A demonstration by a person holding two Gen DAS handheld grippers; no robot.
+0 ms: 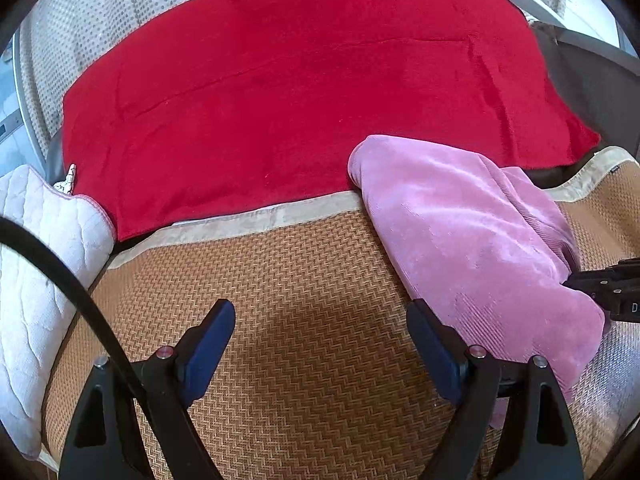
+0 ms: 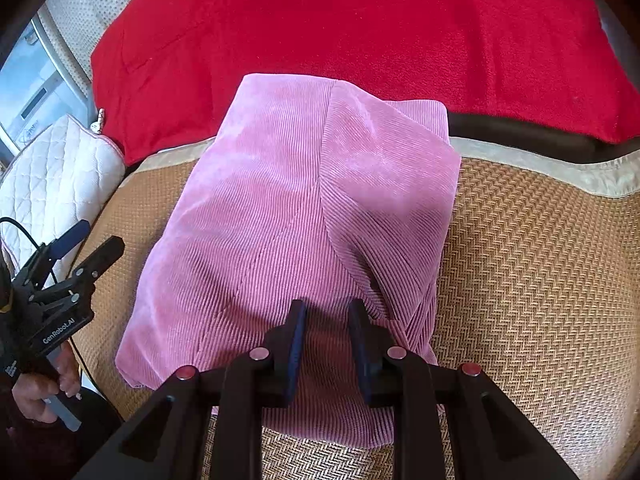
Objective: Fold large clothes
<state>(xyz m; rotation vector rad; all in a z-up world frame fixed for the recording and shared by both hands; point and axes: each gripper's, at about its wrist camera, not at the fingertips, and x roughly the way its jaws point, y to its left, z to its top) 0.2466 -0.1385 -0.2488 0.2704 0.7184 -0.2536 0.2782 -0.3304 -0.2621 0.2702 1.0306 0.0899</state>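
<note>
I see the folded pink garment (image 2: 296, 216) lying mid-frame on a woven mat (image 2: 528, 264), red blanket (image 2: 320, 20) above. My right gripper (image 2: 326, 312) sits narrow over it, grip unclear; my left gripper (image 1: 320, 320) gapes wide, empty. Quilted cushion (image 1: 36, 264) at left.

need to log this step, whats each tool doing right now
Left tool: open, nothing between its jaws, above the woven mat.
Right tool: jaws narrow, over the pink garment; a grip cannot be told.
</note>
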